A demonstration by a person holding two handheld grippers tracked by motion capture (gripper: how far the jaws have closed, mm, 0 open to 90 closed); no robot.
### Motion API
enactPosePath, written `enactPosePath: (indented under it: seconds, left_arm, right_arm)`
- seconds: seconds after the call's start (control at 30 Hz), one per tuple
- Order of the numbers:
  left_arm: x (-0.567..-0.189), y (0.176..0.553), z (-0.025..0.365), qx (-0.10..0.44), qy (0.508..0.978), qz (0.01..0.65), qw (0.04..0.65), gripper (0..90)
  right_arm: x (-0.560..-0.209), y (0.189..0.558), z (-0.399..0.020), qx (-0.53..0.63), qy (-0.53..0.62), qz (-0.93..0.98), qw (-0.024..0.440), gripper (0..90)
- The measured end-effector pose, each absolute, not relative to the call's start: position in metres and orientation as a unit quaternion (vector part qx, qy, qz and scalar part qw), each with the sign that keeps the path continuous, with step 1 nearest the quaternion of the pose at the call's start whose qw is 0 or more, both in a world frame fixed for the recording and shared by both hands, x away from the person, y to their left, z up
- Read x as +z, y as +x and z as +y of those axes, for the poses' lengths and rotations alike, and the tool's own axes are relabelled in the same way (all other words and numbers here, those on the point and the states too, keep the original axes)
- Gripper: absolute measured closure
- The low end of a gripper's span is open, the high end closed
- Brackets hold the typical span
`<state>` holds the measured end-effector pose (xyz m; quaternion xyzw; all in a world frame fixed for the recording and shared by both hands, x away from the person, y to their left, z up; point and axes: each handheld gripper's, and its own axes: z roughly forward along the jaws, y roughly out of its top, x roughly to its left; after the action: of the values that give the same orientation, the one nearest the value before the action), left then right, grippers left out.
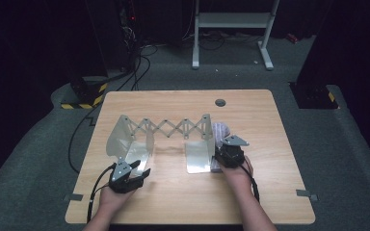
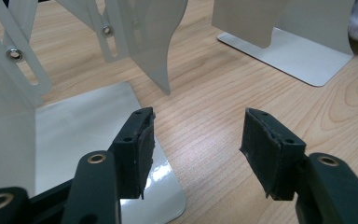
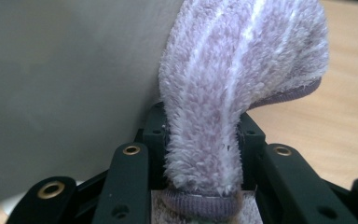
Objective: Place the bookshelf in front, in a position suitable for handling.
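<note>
Two hand-held grippers work at a wooden tabletop (image 1: 183, 202) in the high view, on which stands an extendable metal rack (image 1: 166, 129) with scissor-like links between two end plates. The left hand-held gripper (image 1: 142, 172) sits just in front of the rack's left end plate, its jaws apart with nothing between them. The right hand-held gripper (image 1: 224, 153) is pressed close against the outer side of the rack's right end plate, where a pale purple fluffy towel (image 1: 220, 130) peeks up beside the plate; the gripper covers most of it. No writing or brand can be read anywhere.

From the left gripper view, the left hand-held gripper (image 2: 196, 140) stands wide and empty, one jaw over the rack's shiny base plate (image 2: 88, 121), the other over bare wood. The rack's far end plate (image 2: 284, 42) is cut off at the top.

From the right gripper view, the right hand-held gripper (image 3: 200, 135) is clamped on the towel (image 3: 233, 74), which rises between the jaws and flops over to the right, touching the rack's plate (image 3: 65, 79) beside it. The pads are hidden by the pile.
</note>
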<state>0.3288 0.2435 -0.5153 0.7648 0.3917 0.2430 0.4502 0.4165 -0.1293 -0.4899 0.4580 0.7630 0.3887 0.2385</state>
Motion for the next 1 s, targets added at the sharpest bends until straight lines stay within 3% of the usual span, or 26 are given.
enactPosePath:
  seconds: [0.17, 0.37, 1.0]
  left_arm:
    - [-0.515, 0.329, 0.243, 0.242, 0.765, 0.391, 0.451, 43.9]
    - [-0.516, 0.329, 0.243, 0.241, 0.766, 0.391, 0.450, 43.9]
    - [-0.515, 0.328, 0.243, 0.240, 0.766, 0.389, 0.451, 43.9]
  right_arm:
    - [-0.509, 0.419, -0.130, 0.363, 0.466, 0.775, 0.225, 65.7]
    - [-0.505, 0.418, -0.130, 0.366, 0.463, 0.775, 0.227, 66.4]
    - [-0.411, 0.407, -0.130, 0.446, 0.418, 0.731, 0.303, 66.2]
